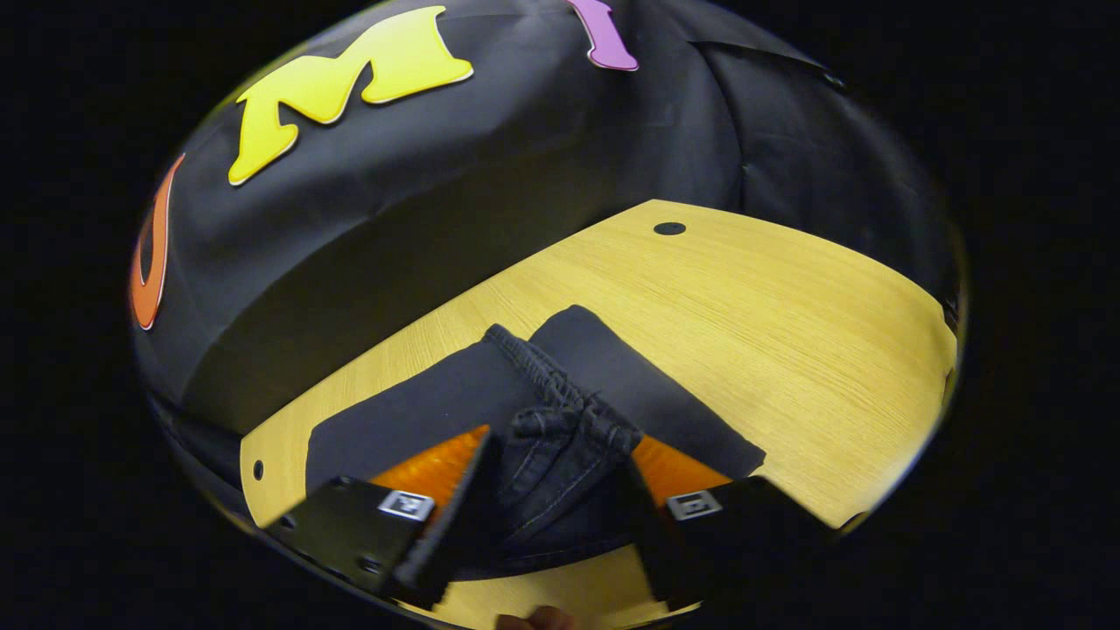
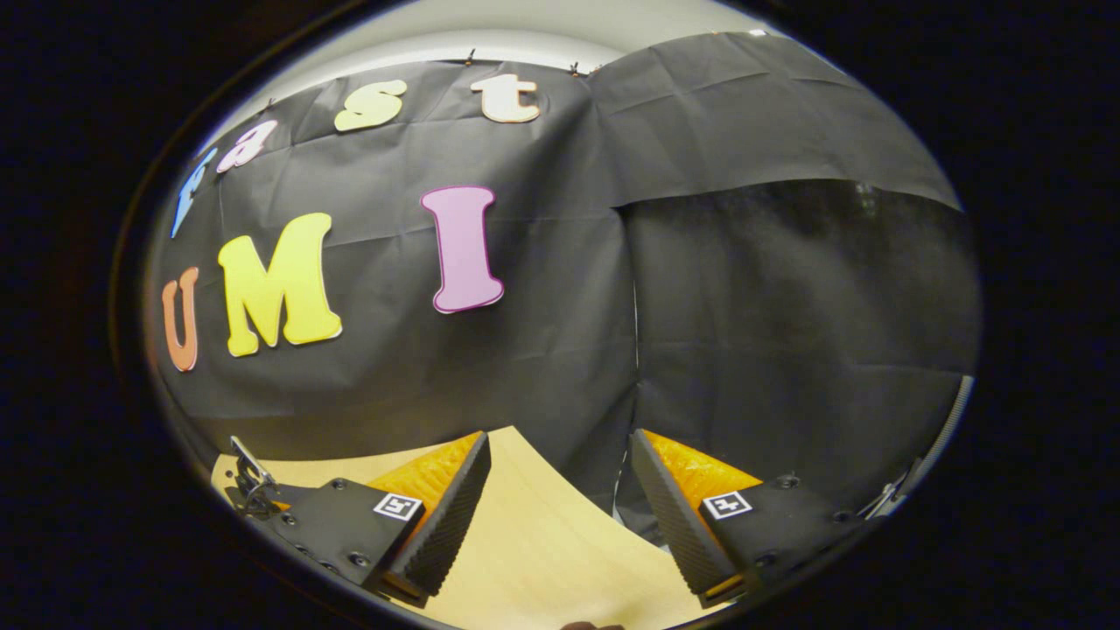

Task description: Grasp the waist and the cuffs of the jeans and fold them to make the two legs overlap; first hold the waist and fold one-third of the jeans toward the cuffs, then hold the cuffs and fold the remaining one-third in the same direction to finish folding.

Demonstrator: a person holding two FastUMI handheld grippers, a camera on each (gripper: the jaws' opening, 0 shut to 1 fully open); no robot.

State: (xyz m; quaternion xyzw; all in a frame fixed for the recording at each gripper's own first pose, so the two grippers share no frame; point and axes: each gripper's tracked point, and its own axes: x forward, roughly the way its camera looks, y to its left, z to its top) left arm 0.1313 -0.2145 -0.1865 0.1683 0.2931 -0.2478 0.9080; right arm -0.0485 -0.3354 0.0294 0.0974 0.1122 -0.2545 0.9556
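Clamping a bunched edge of the jeans [image 1: 560,437], the left gripper [image 1: 556,516] has both fingers pressed against a thick hemmed roll of dark denim, which looks like the cuffs or a folded end, though I cannot tell which. The cloth rises from the desk [image 1: 787,315] into the jaws, so the near end is lifted while the rest lies flat. That fits a fold in progress: holding one end high lets the fabric swing over the part still lying down.

Beyond the grip, the jeans spread into two flat dark panels, one toward the desk's left edge and one toward its middle, with a puckered, stitched seam running between them up to the far end. The denim is near-black, with a faded grain along the seam and hem; the panels look smooth. The desk is pale wood-grain laminate with a rounded edge, a small dark round hole [image 1: 669,228] near its far edge and another hole [image 1: 258,470] at the near left corner. A fingertip [image 1: 538,619] shows at the near edge.

In the right gripper view, the right gripper [image 2: 560,525] stands with its fingers spread apart and nothing between them, their inner faces ribbed. It looks across a bare corner of the desk [image 2: 542,542] toward the black cloth wall [image 2: 787,306], apparently free for the next hold.
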